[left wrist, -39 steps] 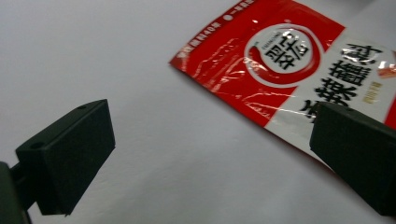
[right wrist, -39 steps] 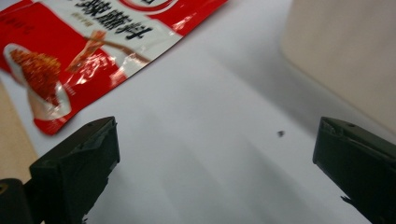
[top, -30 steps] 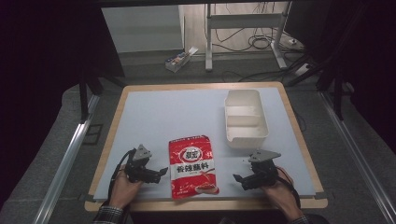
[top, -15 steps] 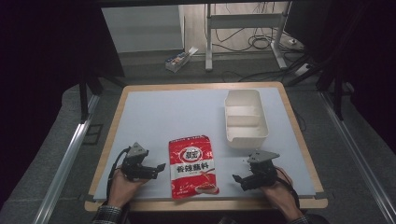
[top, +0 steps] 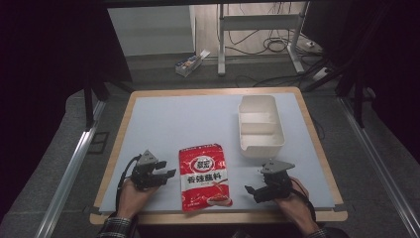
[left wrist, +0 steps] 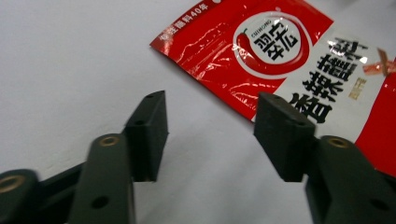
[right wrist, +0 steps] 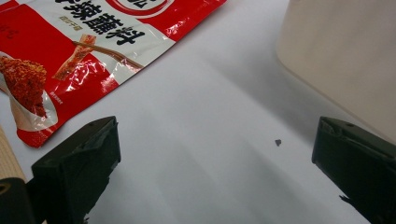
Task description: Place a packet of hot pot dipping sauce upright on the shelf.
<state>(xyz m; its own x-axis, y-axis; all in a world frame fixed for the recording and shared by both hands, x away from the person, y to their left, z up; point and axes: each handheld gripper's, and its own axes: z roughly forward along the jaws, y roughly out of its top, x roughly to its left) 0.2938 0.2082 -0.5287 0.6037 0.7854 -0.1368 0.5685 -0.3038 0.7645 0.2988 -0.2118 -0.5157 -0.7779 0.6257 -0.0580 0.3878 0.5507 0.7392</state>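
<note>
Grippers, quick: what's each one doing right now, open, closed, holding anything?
Left gripper: open, holding nothing, jaws just short of the red sauce packet.
Right gripper: open, holding nothing, over bare table.

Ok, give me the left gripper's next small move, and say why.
Probably ease the left gripper forward and toward the packet, so its near edge slides between the jaws. The jaws stand open and empty over bare table, and in the left gripper view the packet's edge lies flat just beyond the jaw tips. The right gripper is also open and sits farther from the packet.
</note>
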